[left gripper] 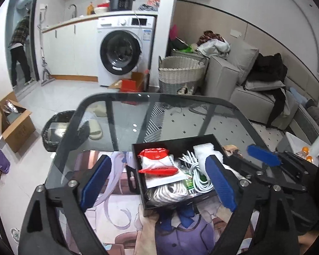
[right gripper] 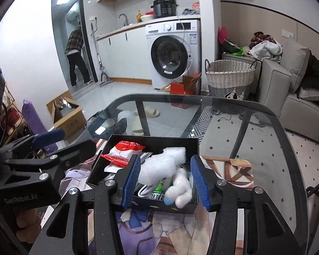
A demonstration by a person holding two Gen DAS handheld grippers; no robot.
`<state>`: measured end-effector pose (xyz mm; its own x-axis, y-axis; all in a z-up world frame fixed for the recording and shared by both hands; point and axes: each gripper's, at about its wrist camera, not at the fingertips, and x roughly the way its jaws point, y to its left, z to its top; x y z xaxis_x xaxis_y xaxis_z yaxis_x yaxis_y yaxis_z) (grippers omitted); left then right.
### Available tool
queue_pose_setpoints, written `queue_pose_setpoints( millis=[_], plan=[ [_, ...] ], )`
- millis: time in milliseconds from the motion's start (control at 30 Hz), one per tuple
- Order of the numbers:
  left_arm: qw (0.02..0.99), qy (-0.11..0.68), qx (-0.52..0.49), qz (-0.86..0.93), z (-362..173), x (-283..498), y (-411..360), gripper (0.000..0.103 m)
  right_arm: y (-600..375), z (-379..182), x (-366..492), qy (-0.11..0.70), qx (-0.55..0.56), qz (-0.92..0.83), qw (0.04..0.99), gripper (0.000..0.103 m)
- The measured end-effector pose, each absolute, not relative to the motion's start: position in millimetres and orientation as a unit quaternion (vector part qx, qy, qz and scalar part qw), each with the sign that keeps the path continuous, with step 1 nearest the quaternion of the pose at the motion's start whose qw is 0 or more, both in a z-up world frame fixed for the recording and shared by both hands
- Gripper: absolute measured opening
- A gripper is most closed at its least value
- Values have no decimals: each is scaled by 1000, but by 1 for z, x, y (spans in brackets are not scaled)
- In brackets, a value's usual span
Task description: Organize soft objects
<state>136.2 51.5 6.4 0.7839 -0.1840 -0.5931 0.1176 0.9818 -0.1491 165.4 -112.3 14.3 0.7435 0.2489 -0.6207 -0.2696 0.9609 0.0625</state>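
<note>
One black tray (left gripper: 138, 182) of soft objects, both grippers' jaws wide apart.
Left gripper (left gripper: 157, 182), right gripper (right gripper: 165, 180); one red-white packet (left gripper: 158, 162) reads "Made in China"; one foam sheet (right gripper: 161, 165).

Surface: dark glass table (left gripper: 180, 114) with rounded corners, black legs visible through the top.
Lying on it: printed anime-figure mat (left gripper: 121, 216) at the near edge.
On the mat: black tray (left gripper: 138, 182), its far end over bare glass.

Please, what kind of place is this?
Most likely a small lived-in apartment: a washing machine under a kitchen counter with a sink tap, a grey sofa piled with clothes, and a wicker laundry basket.
</note>
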Motion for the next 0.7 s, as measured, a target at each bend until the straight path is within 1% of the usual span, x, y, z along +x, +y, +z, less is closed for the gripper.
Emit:
queue_pose_setpoints(
  millis=[67, 100, 133, 167, 233, 267, 367, 500, 633, 700],
  plan=[
    [949, 302, -59, -64, 6, 129, 55, 90, -117, 16, 157, 323, 0, 136, 936, 60],
    [952, 293, -63, -53, 6, 124, 57, 90, -119, 17, 153, 320, 6, 134, 938, 63],
    [954, 287, -69, -46, 6, 120, 59, 90, -120, 18, 149, 316, 12, 132, 939, 70],
    [955, 285, -73, -46, 5, 118, 61, 91, -122, 19, 143, 309, 19, 133, 942, 73],
    [955, 281, -83, -54, 3, 111, 63, 92, -123, 21, 130, 293, 19, 134, 946, 76],
    [955, 278, -81, -55, 3, 109, 62, 92, -122, 22, 125, 287, 13, 132, 949, 80],
    [962, 261, -64, -52, 1, 98, 60, 95, -121, 23, 104, 260, -5, 132, 957, 86],
    [970, 233, -52, -55, -2, 84, 60, 95, -126, 19, 85, 238, -13, 123, 963, 92],
    [977, 201, -35, -54, -4, 66, 58, 96, -137, 20, 75, 223, 4, 110, 969, 99],
    [980, 188, -27, -55, -4, 59, 57, 97, -143, 20, 72, 216, 8, 104, 971, 100]
  ],
)
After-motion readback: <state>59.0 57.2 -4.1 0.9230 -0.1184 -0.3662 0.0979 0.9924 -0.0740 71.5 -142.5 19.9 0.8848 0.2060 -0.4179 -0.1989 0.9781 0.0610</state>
